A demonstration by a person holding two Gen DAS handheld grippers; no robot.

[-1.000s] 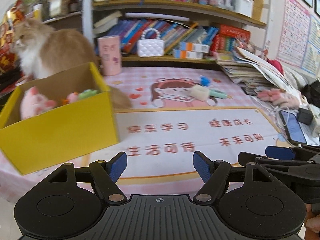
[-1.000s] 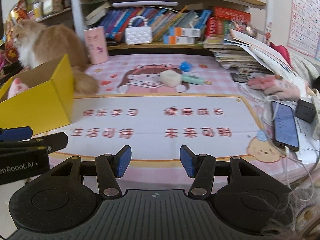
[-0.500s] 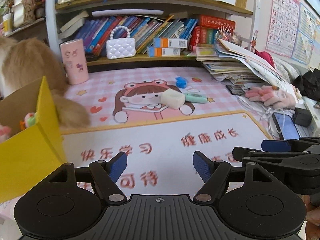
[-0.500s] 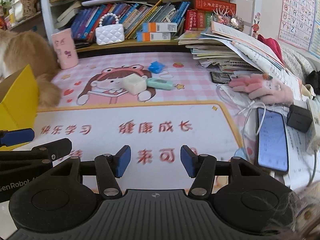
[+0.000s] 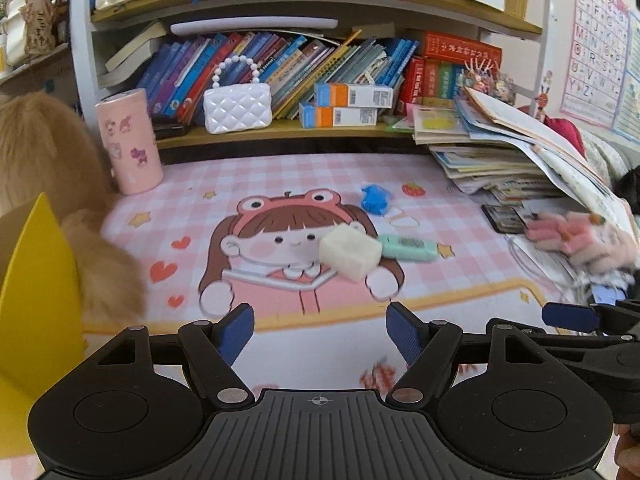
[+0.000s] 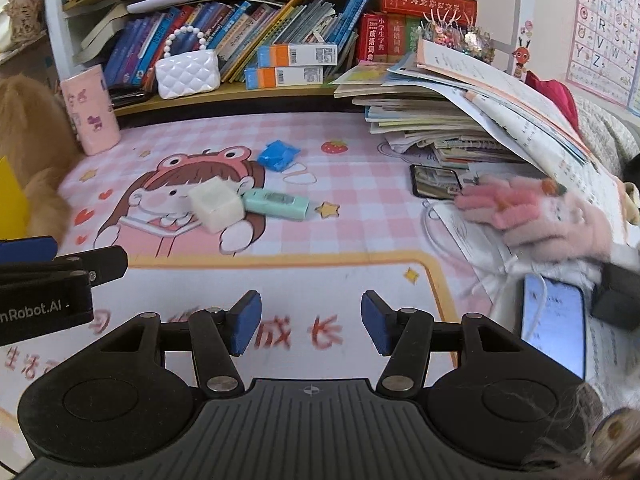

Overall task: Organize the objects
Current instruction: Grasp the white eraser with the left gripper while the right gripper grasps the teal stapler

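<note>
A white foam cube [image 5: 349, 252] [image 6: 216, 203] lies on the pink cartoon mat [image 5: 280, 184], touching a mint green stick [image 5: 408, 248] [image 6: 277, 202]. A blue crumpled packet [image 5: 375, 199] [image 6: 278, 155] lies behind them. The yellow box [image 5: 36, 292] stands at the far left, only its edge showing [image 6: 12, 200]. My left gripper [image 5: 320, 334] is open and empty, short of the cube. My right gripper [image 6: 311, 328] is open and empty, nearer the mat's front right.
A fluffy orange cat [image 5: 48, 184] sits by the box. A pink canister [image 5: 130, 148] and white handbag [image 5: 237, 106] stand at the back by the bookshelf. Stacked books [image 6: 460, 120], pink gloves [image 6: 540, 216], a phone [image 6: 554, 324] and cables crowd the right.
Both grippers have swung right and forward, toward the cube and the green stick. The yellow box has slid out to the left edge of view. Both stay open.
</note>
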